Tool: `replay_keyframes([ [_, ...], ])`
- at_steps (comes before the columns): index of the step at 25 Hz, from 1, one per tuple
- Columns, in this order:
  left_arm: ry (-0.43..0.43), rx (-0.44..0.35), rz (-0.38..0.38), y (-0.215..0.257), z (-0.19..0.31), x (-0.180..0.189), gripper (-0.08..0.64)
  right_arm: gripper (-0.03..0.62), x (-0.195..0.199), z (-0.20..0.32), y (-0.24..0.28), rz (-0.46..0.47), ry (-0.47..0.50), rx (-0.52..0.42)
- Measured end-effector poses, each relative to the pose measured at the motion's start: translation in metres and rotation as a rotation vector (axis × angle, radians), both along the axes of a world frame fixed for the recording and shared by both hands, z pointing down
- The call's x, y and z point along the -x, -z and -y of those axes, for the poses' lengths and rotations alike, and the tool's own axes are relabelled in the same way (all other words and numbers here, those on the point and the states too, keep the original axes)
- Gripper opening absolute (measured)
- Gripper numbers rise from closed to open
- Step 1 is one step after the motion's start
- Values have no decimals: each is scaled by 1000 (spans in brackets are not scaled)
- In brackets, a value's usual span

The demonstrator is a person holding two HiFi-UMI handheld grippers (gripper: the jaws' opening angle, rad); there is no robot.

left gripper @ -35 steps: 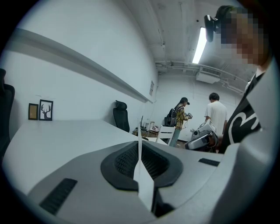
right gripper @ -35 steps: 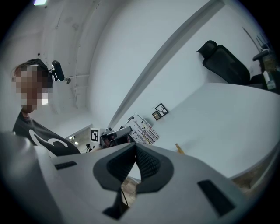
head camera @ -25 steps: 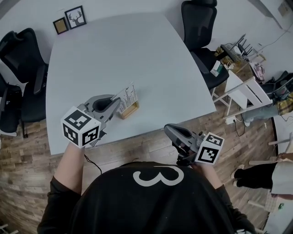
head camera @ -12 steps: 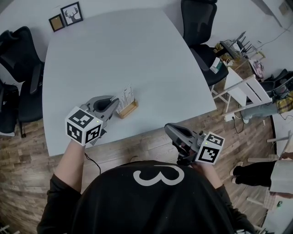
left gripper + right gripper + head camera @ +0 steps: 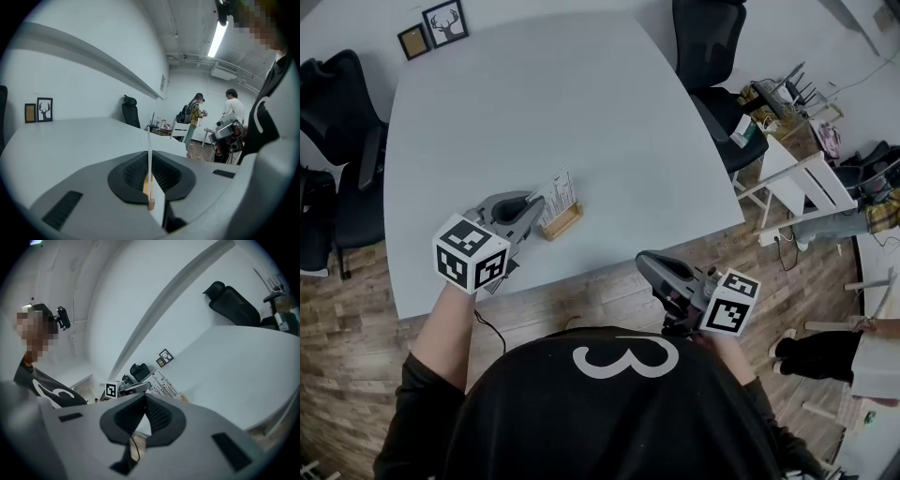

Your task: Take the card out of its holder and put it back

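A white printed card [image 5: 558, 195] stands tilted in a small wooden holder [image 5: 564, 223] near the front edge of the grey table [image 5: 534, 103]. My left gripper [image 5: 540, 212] is shut on the card's near edge. In the left gripper view the card [image 5: 149, 150] runs edge-on between the pads, with the wooden holder [image 5: 149, 190] at its foot. My right gripper [image 5: 643, 262] hangs off the table's front edge, close to my body, shut with nothing in it. In the right gripper view its jaws [image 5: 144, 395] meet, and the card [image 5: 164, 383] shows beyond them.
Two framed pictures [image 5: 450, 21] stand at the table's far left corner. Black office chairs are at the back right [image 5: 708, 37] and the left [image 5: 337, 94]. A white rack [image 5: 797, 183] and clutter fill the floor on the right. Two people [image 5: 233, 108] stand far off.
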State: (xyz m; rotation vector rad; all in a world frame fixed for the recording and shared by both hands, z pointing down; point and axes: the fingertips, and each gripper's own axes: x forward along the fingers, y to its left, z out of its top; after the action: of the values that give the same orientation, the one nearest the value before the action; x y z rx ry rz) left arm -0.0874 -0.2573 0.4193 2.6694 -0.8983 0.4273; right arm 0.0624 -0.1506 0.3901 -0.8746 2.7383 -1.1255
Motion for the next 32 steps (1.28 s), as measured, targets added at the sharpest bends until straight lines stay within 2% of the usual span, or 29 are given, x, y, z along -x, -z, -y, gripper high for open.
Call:
replay_keyframes([
  [18,-34,-19,28,-16,-8,-7,25,6,1,2,-3,-5,1,10],
  [25,-38,5,64,-36,-11,-10,25,6,-3,0,-4,-6,-7,15],
  [32,-27,29,63,-51,-10,-8,25,6,-4,1,-6,-1,-14,19],
])
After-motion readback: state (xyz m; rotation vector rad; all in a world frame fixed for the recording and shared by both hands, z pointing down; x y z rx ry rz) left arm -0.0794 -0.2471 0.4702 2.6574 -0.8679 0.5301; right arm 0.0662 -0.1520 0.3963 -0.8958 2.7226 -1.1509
